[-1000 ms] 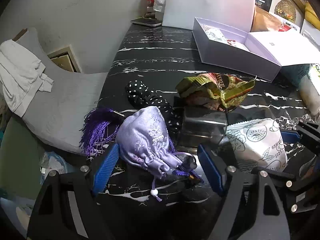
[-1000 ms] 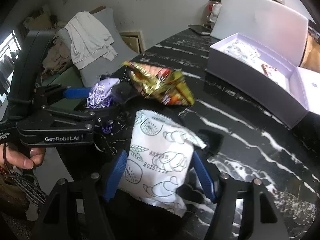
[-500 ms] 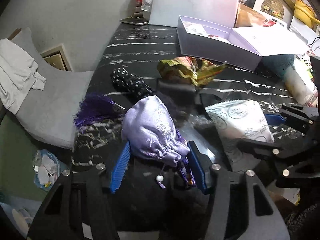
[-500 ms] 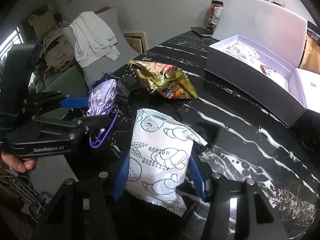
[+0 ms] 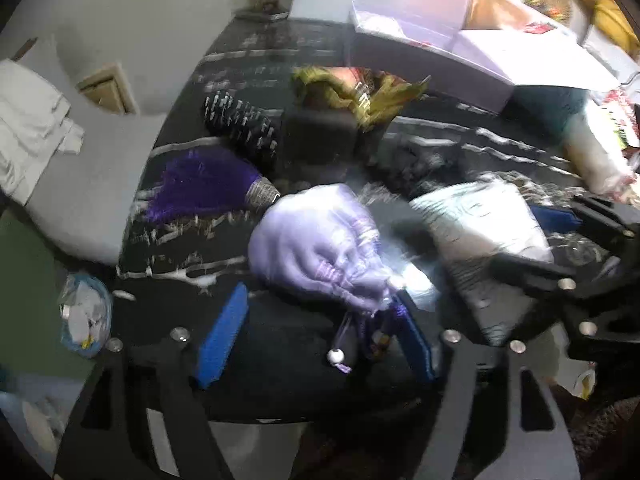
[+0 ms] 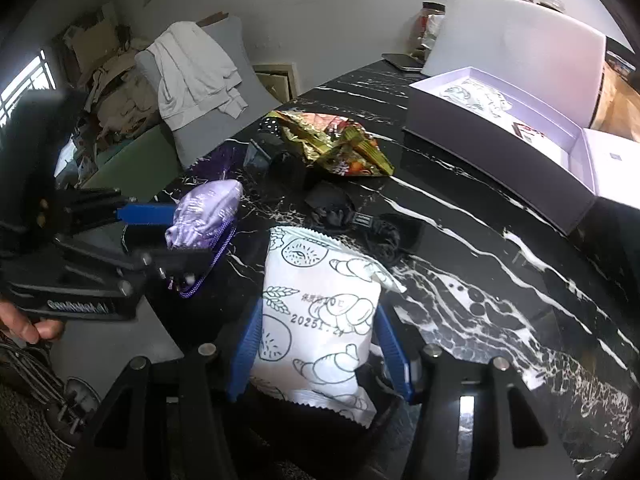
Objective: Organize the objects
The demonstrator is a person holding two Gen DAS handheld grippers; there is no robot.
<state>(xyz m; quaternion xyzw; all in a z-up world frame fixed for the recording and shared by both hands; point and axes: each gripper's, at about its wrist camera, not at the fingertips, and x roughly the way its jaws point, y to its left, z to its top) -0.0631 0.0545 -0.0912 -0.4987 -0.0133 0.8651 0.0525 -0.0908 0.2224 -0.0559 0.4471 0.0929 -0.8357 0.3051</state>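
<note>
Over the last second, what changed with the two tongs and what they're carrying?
The right tongs closed on the white snack packet. The left tongs squeezed the lilac drawstring pouch and are opening again around it. The foil snack bag and open white box stayed put.

The white snack packet (image 6: 316,316) carries a printed date stamp that reads roughly "20251.2", with a line of small characters above it too faint to read. The left gripper's (image 6: 160,236) black body bears white lettering, blurred, that looks like "GenRobot.AI". The left wrist view is too blurred for any text.
</note>
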